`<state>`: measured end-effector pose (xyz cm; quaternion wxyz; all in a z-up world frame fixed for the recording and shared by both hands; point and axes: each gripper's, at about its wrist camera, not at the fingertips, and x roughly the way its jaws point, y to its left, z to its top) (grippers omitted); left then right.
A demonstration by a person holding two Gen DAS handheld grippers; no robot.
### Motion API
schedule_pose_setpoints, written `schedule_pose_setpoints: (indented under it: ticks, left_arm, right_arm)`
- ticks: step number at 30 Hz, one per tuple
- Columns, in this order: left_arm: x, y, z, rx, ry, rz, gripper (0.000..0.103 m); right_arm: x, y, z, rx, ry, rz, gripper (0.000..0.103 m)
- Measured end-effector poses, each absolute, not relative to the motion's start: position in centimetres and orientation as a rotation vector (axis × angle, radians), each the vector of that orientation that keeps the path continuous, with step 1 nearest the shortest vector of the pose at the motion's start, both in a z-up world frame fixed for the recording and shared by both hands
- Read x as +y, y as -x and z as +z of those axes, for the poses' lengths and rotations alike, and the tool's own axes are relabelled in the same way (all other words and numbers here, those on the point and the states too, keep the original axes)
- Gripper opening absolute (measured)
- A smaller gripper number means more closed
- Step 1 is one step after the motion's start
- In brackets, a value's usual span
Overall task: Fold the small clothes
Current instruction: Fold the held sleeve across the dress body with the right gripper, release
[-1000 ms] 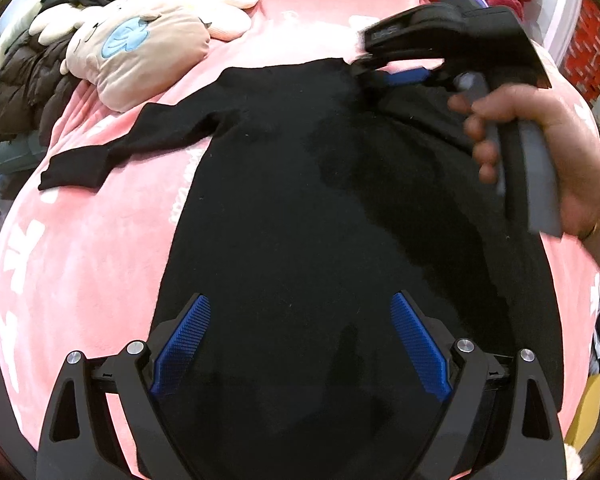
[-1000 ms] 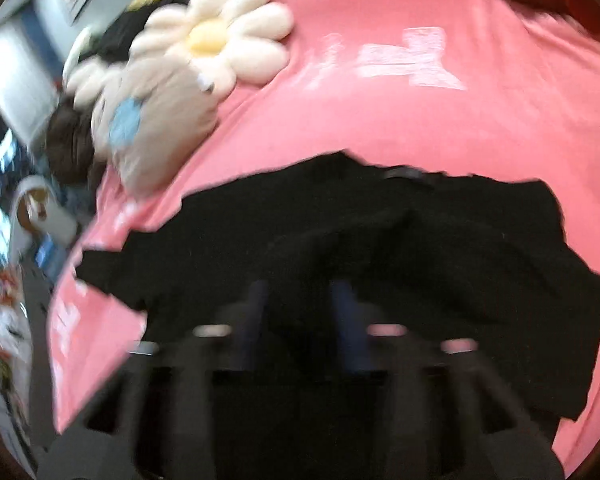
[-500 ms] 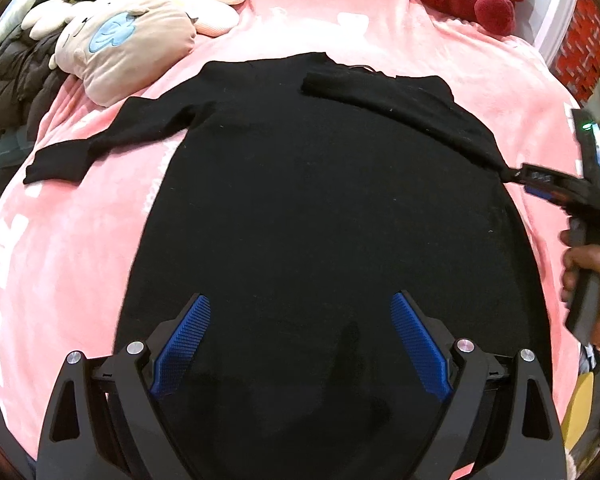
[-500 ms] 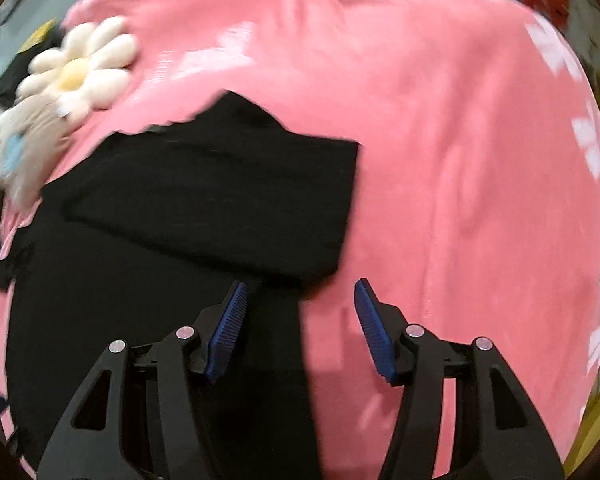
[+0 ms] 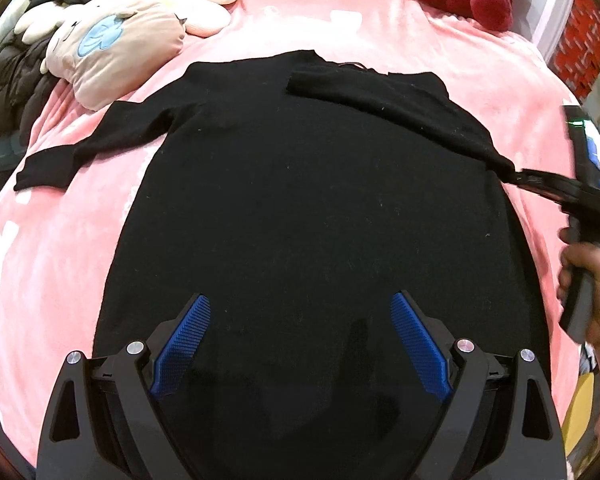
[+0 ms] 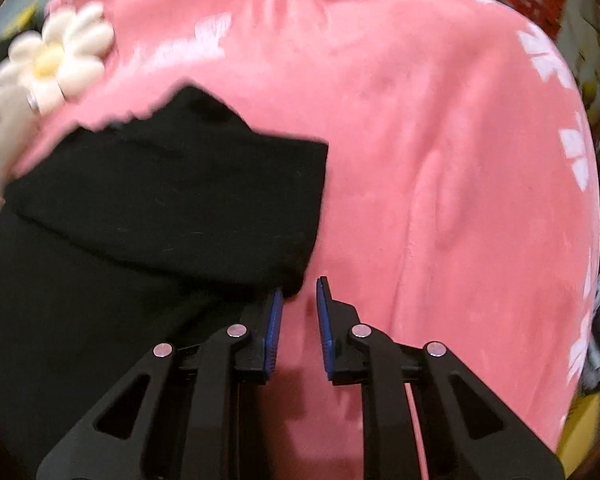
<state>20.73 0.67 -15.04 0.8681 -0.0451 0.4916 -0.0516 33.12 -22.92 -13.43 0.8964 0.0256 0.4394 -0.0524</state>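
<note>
— Where do we see the black sweater (image 5: 308, 208)?

— Flat on the pink blanket (image 5: 60, 264), filling the middle of our left view. One sleeve (image 5: 96, 148) reaches toward ten o'clock; the other sleeve (image 5: 396, 112) lies folded across the chest.

— And our tongs?

— Our left gripper (image 5: 300, 344) hangs wide above the hem. Our right gripper (image 6: 296, 320) is narrow but gapped, just beside the folded sleeve's edge, gripping nothing we can see.

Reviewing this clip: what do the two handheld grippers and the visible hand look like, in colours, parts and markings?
Both the left gripper and the right gripper have black angular frames with triangular cut-outs, silver round pivot pins, and blue ribbed pads lining the fingers. In the left wrist view a green light glows on the right gripper's black body. The bare right hand wears something at the wrist; no sleeve or cable shows.
</note>
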Motion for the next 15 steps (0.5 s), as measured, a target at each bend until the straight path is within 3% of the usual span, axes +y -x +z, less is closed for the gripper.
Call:
schedule_pose_setpoints:
  ticks: [1, 2, 3, 7, 8, 9, 10, 11, 15]
  left_arm:
    - [0.7, -20.7, -15.1, 1.028, 0.092, -0.105, 0.090]
    - [0.7, -20.7, -15.1, 1.027, 0.088, -0.103, 0.090]
    - [0.7, -20.7, -15.1, 1.030, 0.086, -0.099, 0.090]
    - [0.7, -20.2, -14.7, 1.027, 0.091, -0.100, 0.089]
    - [0.7, -20.1, -14.6, 1.027, 0.089, -0.102, 0.089]
    - [0.6, -20.1, -14.5, 1.027, 0.088, -0.104, 0.089]
    - [0.5, -20.0, -14.4, 1.026, 0.083, -0.099, 0.090]
    - [0.4, -20.0, -14.2, 1.025, 0.075, -0.094, 0.090]
    - [0.2, -19.9, -13.7, 1.018, 0.064, -0.096, 0.090]
  right_arm:
    - [-22.2, -32.7, -13.2, 0.904, -0.046, -0.093, 0.030]
    - [-21.6, -32.4, -13.3, 0.905, -0.028, -0.084, 0.054]
    - [-21.1, -32.1, -13.7, 0.905, -0.004, -0.085, 0.061]
    - [-21.4, -31.0, -16.1, 0.987, 0.001, -0.071, 0.060]
    - [-21.6, -30.7, -16.1, 0.975, -0.026, -0.040, 0.047]
    - [-21.6, -30.5, -16.0, 0.983, -0.039, -0.030, 0.019]
    - [-21.6, -30.5, -15.7, 0.982, -0.024, -0.054, 0.006]
    - [-21.6, -30.4, -15.3, 0.971, 0.017, -0.089, 0.002]
    - [-22.9, -30.0, -16.2, 0.992, -0.051, -0.082, 0.003]
